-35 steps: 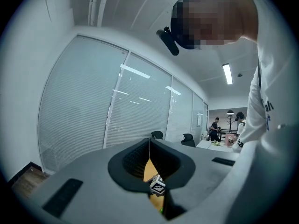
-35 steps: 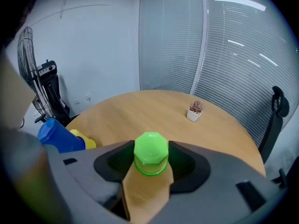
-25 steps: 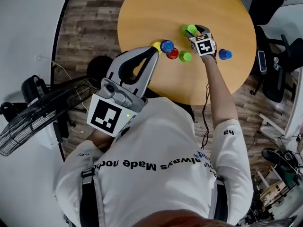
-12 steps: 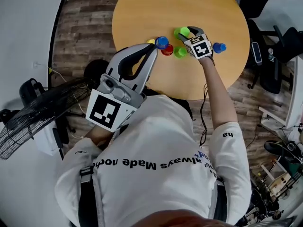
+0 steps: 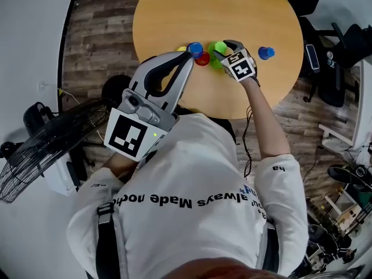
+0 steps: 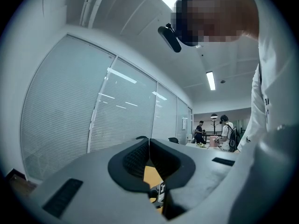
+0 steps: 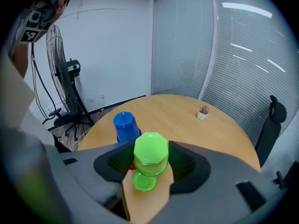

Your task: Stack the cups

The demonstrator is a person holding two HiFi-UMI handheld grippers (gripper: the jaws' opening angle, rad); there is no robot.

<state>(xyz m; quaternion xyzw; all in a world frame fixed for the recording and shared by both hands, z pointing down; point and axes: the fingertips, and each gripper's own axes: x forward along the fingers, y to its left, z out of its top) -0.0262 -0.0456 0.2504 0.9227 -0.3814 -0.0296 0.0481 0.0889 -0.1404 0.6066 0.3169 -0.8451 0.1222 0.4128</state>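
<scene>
Right gripper view: the right gripper (image 7: 150, 147) is pinching an upturned green cup (image 7: 150, 155) between its jaws, holding it directly over a second green cup (image 7: 144, 182) that is standing upside down on the counter (image 7: 187, 125). Whether the two are touching cannot be told. A blue cup (image 7: 126, 126) is standing just behind, and a sliver of a red cup (image 7: 132, 166) is showing at the left jaw. A small potted plant (image 7: 202, 112) is sitting well apart, toward the far edge.

Head view: a yellow cup (image 5: 182, 49) is lying at the left end of the cluster, and another blue cup (image 5: 266, 53) is standing apart to the right. The left gripper (image 5: 187, 63) is hanging over the counter's near edge – its jaws, as the left gripper view shows, are pressed together.

Writing: the person's shirt (image 5: 192, 173) is carrying print, upside down to this camera, reading in part "always Made".
</scene>
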